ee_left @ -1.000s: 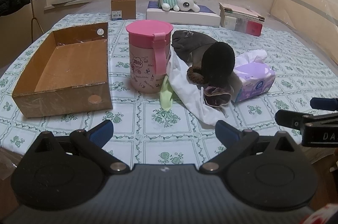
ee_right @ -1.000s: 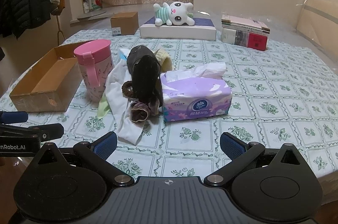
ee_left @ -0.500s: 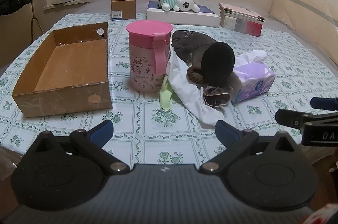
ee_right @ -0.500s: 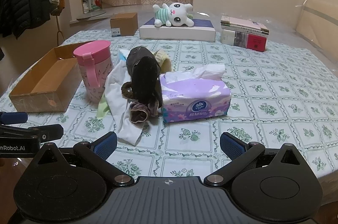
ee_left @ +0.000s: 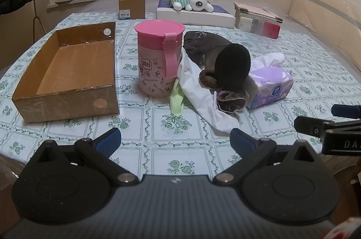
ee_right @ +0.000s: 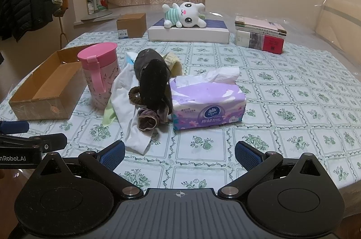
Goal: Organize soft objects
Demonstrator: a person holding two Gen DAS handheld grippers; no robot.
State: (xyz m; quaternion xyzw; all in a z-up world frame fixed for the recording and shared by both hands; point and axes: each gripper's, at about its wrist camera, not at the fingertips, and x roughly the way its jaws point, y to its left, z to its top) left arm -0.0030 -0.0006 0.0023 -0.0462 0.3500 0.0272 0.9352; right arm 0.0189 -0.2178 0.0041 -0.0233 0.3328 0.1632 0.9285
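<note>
A pile of soft things lies mid-table: a dark brown and black cloth (ee_left: 225, 58) (ee_right: 153, 79), a white cloth (ee_left: 198, 90) (ee_right: 126, 103), a light green cloth (ee_left: 177, 101), a brown hair tie (ee_left: 208, 79) and a purple scrunchie (ee_left: 231, 100) (ee_right: 146, 121). An open cardboard box (ee_left: 67, 72) (ee_right: 45, 90) stands at the left. My left gripper (ee_left: 174, 141) is open and empty at the near table edge. My right gripper (ee_right: 179, 153) is open and empty, in front of the pile.
A pink lidded cup (ee_left: 159, 60) stands between box and pile. A purple tissue pack (ee_right: 207, 101) sits right of the pile. At the back are a plush cat (ee_right: 185, 18) on a white box, a small carton (ee_right: 132, 24) and stacked books (ee_right: 259, 36).
Both grippers have crept slightly toward the table; nothing on the table has moved.
</note>
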